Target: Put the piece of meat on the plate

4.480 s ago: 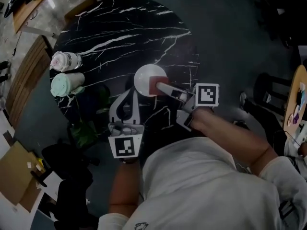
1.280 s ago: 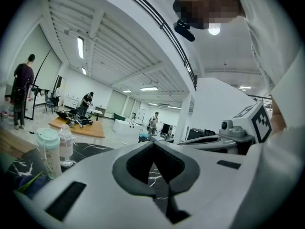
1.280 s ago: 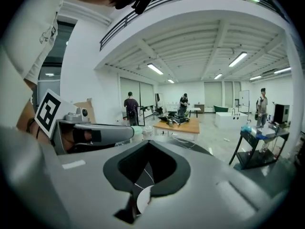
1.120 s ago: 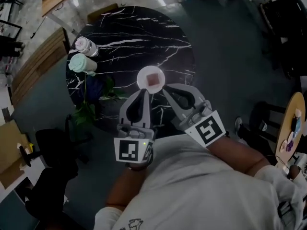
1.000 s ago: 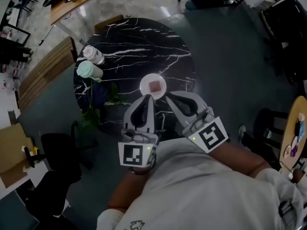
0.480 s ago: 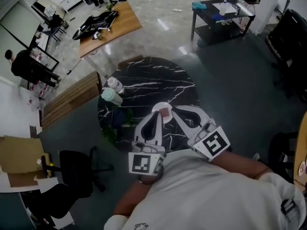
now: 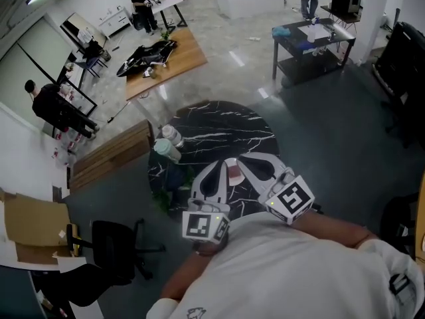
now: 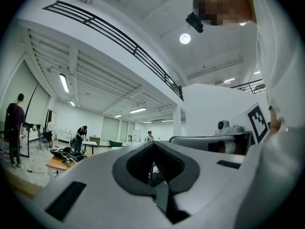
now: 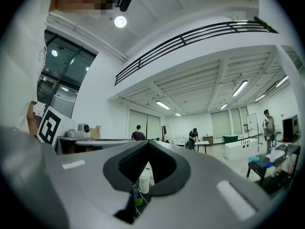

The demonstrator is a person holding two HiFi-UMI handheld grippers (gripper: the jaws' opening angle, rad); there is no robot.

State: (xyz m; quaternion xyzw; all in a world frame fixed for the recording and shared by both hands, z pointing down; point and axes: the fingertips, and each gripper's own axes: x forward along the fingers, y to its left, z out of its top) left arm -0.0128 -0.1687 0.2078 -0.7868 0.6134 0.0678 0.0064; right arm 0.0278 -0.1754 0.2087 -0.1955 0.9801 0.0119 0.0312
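I read the left gripper [image 7: 220,167] and right gripper [image 7: 241,161] both closed, holding nothing. Meat [image 7: 234,175] is on the white plate [image 7: 228,161], seen between their tips. Mint cup [image 7: 166,150] and clear bottle [image 7: 172,135] stand left of the left gripper.

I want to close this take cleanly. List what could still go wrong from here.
1. In the head view the plate with the meat is partly hidden behind the tips of the left gripper and right gripper, both shut and empty. Lowering them without a clear view could nudge the plate or the meat.
2. The two bottles sit at the left rim of the table. A wide sweep on that side might knock them off.
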